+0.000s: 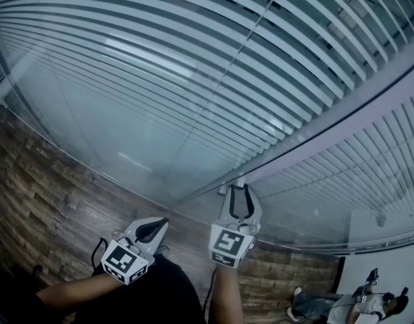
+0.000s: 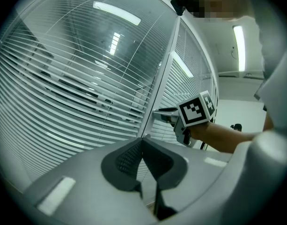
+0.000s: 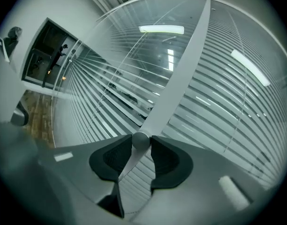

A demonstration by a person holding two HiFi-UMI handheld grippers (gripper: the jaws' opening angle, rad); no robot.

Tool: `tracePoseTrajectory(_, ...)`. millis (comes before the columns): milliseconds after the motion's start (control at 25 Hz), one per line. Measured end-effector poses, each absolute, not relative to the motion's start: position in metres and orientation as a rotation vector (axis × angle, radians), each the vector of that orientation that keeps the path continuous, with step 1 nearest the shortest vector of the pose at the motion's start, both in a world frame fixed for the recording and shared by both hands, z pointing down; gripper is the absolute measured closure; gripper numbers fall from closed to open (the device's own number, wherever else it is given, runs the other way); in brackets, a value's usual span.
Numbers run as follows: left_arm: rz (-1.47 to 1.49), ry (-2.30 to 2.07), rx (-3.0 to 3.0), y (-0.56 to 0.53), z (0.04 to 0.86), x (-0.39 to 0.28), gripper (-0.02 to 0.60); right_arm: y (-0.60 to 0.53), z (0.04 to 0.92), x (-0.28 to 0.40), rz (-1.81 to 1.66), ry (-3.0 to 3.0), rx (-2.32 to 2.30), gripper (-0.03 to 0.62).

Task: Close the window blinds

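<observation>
Pinching smooth round knob (image 3: 140,138) in ribbed right claw (image 3: 141,143)

Your white slatted blinds (image 1: 193,66) hang behind glass (image 1: 112,140) in two panels, slats tilted open with dark gaps between them; the small round grey knob (image 3: 140,139) sits on the pale post (image 3: 180,78) dividing them.

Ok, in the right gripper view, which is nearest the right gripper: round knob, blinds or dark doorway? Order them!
1. Round knob: gripped between the right gripper's jaws.
2. Blinds: just beyond the jaws, straight ahead.
3. Dark doorway: far off, upper left.
</observation>
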State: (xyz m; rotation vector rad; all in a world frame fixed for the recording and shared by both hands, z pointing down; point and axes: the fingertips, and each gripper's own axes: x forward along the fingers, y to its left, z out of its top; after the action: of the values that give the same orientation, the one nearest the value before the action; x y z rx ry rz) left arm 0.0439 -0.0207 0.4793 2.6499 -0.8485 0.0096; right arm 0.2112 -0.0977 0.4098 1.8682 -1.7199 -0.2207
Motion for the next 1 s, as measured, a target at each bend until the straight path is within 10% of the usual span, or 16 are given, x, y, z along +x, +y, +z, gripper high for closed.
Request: tracePoseTrajectory(1000, 0.002, -0.852, 2.645, -0.018, 0.478, 0.044, 0.581, -0.092, 0.406, 0.203, -0.512, -1.53, 1.695, 0.45)
